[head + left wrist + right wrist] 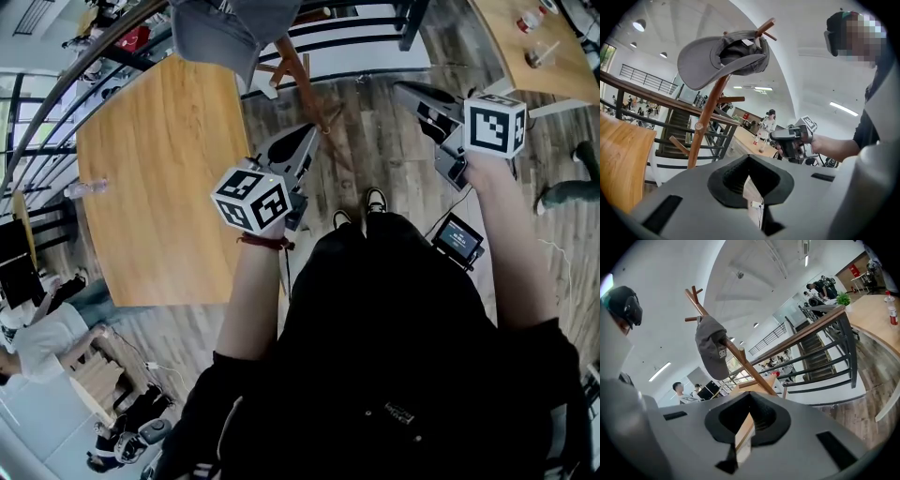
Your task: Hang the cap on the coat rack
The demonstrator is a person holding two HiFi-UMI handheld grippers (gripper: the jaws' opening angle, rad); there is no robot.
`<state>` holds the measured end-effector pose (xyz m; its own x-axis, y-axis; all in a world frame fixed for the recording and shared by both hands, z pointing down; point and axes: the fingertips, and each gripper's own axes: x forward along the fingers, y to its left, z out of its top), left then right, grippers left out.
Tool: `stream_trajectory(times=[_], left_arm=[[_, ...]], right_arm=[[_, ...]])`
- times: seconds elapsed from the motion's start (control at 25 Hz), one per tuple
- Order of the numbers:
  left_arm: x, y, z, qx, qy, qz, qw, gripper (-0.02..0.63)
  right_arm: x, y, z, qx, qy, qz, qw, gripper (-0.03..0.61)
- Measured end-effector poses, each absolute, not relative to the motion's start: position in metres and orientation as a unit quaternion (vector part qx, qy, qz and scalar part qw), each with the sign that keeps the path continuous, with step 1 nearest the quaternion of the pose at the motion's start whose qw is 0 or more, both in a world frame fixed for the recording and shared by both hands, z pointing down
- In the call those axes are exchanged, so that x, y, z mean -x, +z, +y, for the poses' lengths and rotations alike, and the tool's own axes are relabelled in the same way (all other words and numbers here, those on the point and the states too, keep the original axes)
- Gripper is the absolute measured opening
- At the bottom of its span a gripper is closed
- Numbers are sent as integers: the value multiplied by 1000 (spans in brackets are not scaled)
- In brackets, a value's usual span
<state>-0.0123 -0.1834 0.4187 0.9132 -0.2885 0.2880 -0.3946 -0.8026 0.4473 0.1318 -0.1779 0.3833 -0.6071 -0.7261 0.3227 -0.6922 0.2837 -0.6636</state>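
Hanging on an upper peg of the coat rack (705, 123), cap (721, 57) is apart from both grippers; left gripper (316, 132) and right gripper (402, 88) jaws pressed together, empty.

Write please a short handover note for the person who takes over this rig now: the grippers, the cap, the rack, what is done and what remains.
Left gripper: jaws together, nothing between them, held low beside the rack.
Right gripper: the same, empty, clear of the rack.
Cap: hangs on an upper peg of the wooden coat rack; neither gripper touches it.
Done: the cap is hung.
Left: probably nothing. At most, check that the cap sits firmly on its peg.
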Motion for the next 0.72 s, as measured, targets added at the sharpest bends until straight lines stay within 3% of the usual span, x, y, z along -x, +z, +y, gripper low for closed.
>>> stream_trajectory(times=[0.16,0.52,0.72], left_arm=[[11,387,-182,-953,89,-171,234,6],[18,208,-141,-987,-23,-148,63,6],[10,172,-135,-989,-47,-136,34,6]], right_arm=[[-121,366,-174,438,-384,813,17,18],[-75,200,-122,436,-169,883,41,16],[-64,163,-114,433,-118,893,33,15]])
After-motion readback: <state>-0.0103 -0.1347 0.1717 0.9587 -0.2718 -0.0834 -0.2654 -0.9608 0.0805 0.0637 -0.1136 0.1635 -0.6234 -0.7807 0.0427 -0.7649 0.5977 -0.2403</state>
